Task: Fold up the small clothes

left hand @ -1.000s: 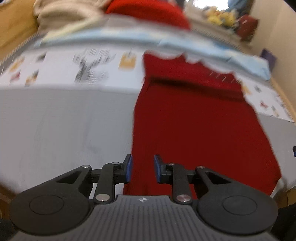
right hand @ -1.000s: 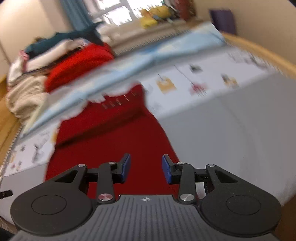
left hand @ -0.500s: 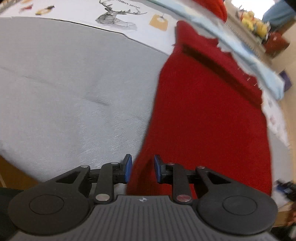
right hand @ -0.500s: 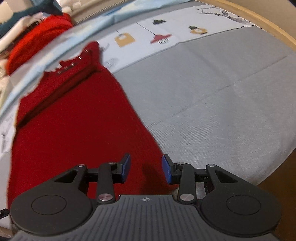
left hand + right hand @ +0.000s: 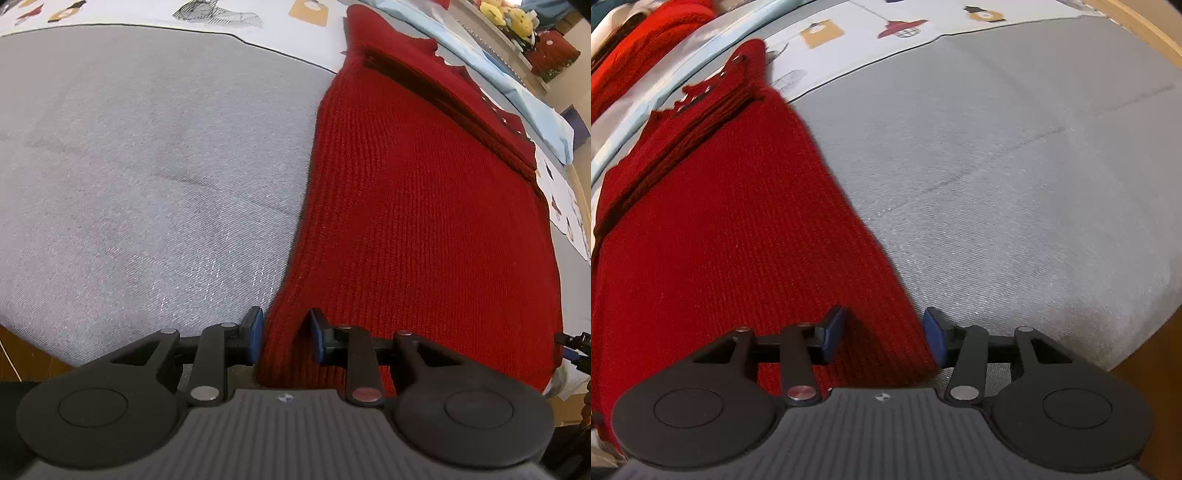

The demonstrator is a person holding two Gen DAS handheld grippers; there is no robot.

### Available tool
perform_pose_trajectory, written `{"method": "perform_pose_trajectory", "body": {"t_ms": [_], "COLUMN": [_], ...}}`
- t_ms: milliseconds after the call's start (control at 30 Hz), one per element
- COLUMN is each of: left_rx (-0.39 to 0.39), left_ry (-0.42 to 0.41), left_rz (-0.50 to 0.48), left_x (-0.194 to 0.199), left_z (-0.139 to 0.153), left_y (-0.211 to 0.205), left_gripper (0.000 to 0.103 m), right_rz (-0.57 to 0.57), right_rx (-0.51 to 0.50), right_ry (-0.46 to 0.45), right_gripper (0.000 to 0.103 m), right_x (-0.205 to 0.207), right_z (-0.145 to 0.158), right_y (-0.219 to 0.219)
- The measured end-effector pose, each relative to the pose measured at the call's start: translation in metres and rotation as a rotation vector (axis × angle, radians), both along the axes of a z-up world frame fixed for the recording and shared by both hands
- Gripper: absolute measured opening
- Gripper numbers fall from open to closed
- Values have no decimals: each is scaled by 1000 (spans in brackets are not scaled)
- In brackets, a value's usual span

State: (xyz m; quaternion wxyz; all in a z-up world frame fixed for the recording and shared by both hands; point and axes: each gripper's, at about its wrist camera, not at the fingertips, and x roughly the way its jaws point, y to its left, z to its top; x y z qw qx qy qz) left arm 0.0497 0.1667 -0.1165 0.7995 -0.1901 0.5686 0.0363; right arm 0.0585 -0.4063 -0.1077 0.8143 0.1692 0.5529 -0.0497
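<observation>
The red knitted garment (image 5: 424, 221) was spread flat on the grey bed cover (image 5: 147, 166), its far end folded over. The left gripper (image 5: 284, 336) was set at the near left corner, jaws slightly parted around a raised fold, pads not pressing. The right gripper (image 5: 884, 334) had just been opening, its 2 jaws straddling the near right edge.

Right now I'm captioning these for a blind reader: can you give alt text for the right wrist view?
The right gripper, jaws open, straddles the near right edge of a red knit garment lying flat on a grey bed cover. A white patterned sheet lies at the far end.
</observation>
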Motion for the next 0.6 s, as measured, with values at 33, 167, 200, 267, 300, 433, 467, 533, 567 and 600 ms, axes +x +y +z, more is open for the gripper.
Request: {"method": "perform_pose_trajectory", "body": {"t_ms": [33, 167, 200, 267, 300, 433, 467, 533, 567, 600], "left_rx": [9, 40, 45, 49, 52, 64, 67, 69, 70, 71], "left_ry": [-3, -12, -12, -13, -14, -19, -20, -22, -23, -23], "left_rz": [-7, -29, -32, -34, -35, -44, -45, -45, -46, -46], "left_x": [1, 4, 3, 4, 4, 4, 4, 2, 1, 1], "left_z": [0, 0, 1, 0, 0, -1, -1, 0, 0, 0], "left_y": [-2, -10, -11, -12, -12, -14, -14, -15, -16, -16], "left_gripper": [30, 31, 31, 31, 31, 31, 31, 31, 31, 31], "right_rz": [6, 19, 25, 36, 38, 41, 43, 51, 57, 63], "right_rx": [-6, -12, -14, -20, -21, -18, -18, -21, -22, -24], "right_ry": [0, -4, -5, -8, -9, -11, -11, -11, -11, -10], "right_gripper": [51, 50, 49, 47, 46, 46, 45, 44, 43, 42], "right_x": [0, -1, -1, -1, 0, 2, 1, 2, 4, 4], "right_z": [0, 0, 0, 0, 0, 0, 0, 0, -1, -1], "right_y": [1, 2, 2, 4, 4, 5, 5, 7, 9, 10]}}
